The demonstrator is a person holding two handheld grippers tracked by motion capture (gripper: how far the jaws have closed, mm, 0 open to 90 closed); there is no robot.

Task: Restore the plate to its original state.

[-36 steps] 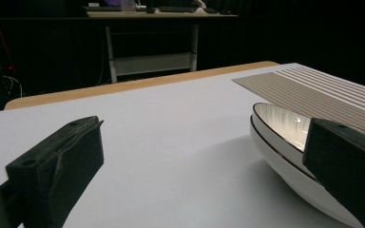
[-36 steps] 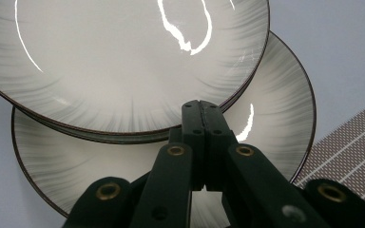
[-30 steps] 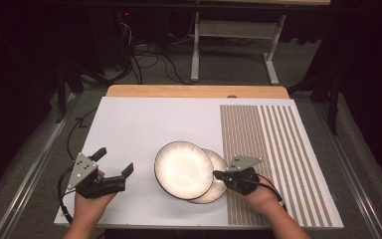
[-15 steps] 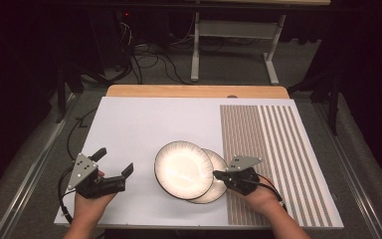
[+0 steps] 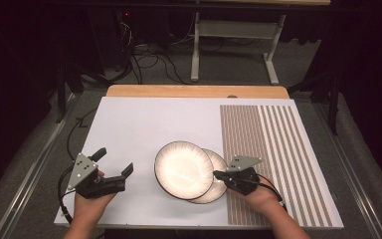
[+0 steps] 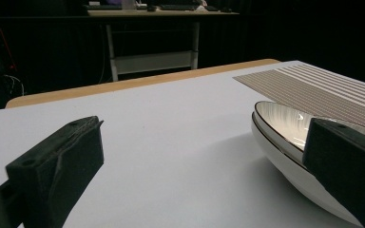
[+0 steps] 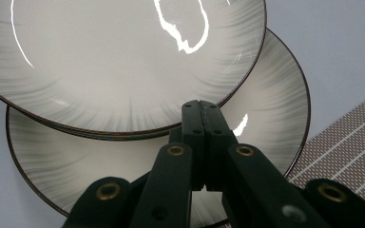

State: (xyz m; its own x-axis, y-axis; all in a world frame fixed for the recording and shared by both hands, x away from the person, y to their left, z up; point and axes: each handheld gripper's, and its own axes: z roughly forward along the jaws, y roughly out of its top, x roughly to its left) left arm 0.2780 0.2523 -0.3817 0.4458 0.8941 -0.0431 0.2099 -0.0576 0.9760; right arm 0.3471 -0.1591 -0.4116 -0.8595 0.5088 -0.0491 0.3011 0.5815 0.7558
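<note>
Two plates sat overlapped near the table's (image 5: 144, 129) front edge, about mid-width. The top plate (image 5: 183, 169) lay shifted left over the bottom plate (image 5: 220, 189), whose right rim reached just to the striped mat (image 5: 273, 149) covering the table's right part.

Right hand-held gripper (image 5: 217, 175) came in from the front right, jaws closed flat against each other, nothing between them; in the right gripper view the tips (image 7: 201, 110) sat at the top plate's (image 7: 123, 61) rim, above the bottom plate (image 7: 266, 95). Contact with the rim could not be told.

Left hand-held gripper (image 5: 114, 160) rested near the front left corner, jaws wide open and empty, well apart from the plates. In the left gripper view (image 6: 195, 156) the stacked plates (image 6: 285, 128) showed past the right jaw, bare white table between the jaws.

Open room: whole back half of the table, and the white stretch between left hand-held gripper and plates. Little margin between the plates and the front edge.
</note>
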